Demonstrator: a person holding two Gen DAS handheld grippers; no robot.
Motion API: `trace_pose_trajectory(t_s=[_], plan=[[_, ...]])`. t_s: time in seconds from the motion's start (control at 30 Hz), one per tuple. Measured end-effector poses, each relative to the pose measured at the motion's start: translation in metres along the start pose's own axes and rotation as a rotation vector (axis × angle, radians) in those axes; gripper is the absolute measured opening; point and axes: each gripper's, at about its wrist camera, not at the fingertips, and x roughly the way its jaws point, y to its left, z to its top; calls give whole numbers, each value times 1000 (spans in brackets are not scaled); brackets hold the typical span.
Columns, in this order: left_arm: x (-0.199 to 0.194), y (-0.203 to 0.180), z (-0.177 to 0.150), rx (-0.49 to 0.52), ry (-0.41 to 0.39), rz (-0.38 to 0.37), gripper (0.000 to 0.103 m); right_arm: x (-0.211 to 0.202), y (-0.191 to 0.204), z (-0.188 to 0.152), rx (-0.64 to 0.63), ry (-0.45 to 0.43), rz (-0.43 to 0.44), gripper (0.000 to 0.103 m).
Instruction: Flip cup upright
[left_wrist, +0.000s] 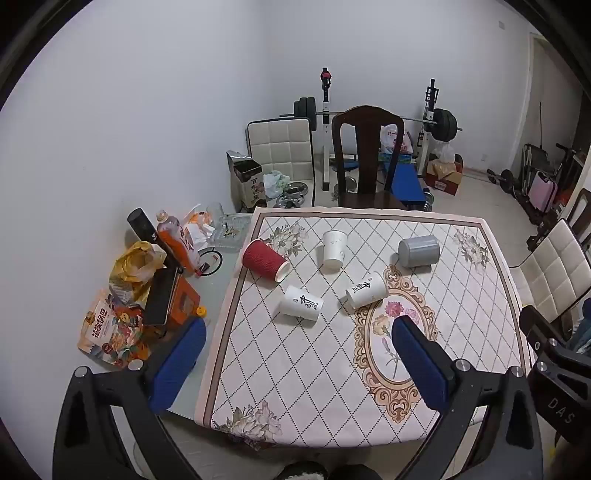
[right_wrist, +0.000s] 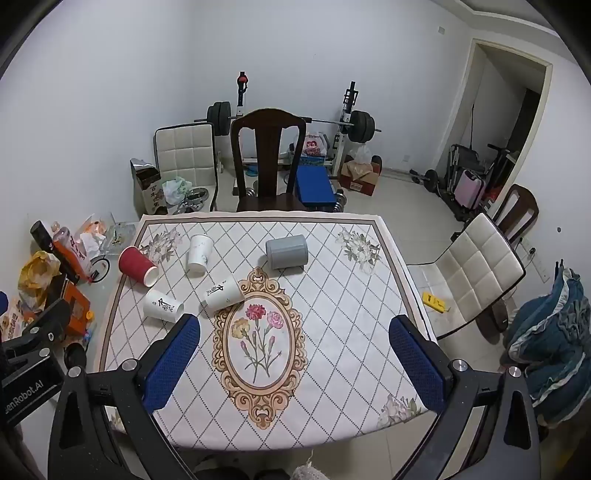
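Several cups lie on their sides on the patterned tablecloth (left_wrist: 295, 369): a red ribbed cup (left_wrist: 264, 260), a plain white cup (left_wrist: 333, 248), a grey cup (left_wrist: 419, 251), and two white cups with black script (left_wrist: 301, 303) (left_wrist: 365, 291). They also show in the right wrist view: the red cup (right_wrist: 137, 266), the white cup (right_wrist: 199, 254), the grey cup (right_wrist: 287, 252), and the script cups (right_wrist: 162, 305) (right_wrist: 222, 291). My left gripper (left_wrist: 297, 326) is open and empty, high above the table's near half. My right gripper (right_wrist: 295, 325) is open and empty above the flower medallion.
Snack bags, a bottle and boxes (left_wrist: 147, 288) crowd the table's left strip beside the cloth. A dark wooden chair (left_wrist: 365, 155) stands at the far edge and a white padded chair (right_wrist: 476, 273) at the right. A barbell rack (right_wrist: 295, 122) stands behind.
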Motion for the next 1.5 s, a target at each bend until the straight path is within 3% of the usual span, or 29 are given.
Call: trace_pose_trajectory(t_s=[1.5], plan=[[5, 6, -9, -11, 19, -12, 103, -4, 8, -2, -4, -3, 4, 103]])
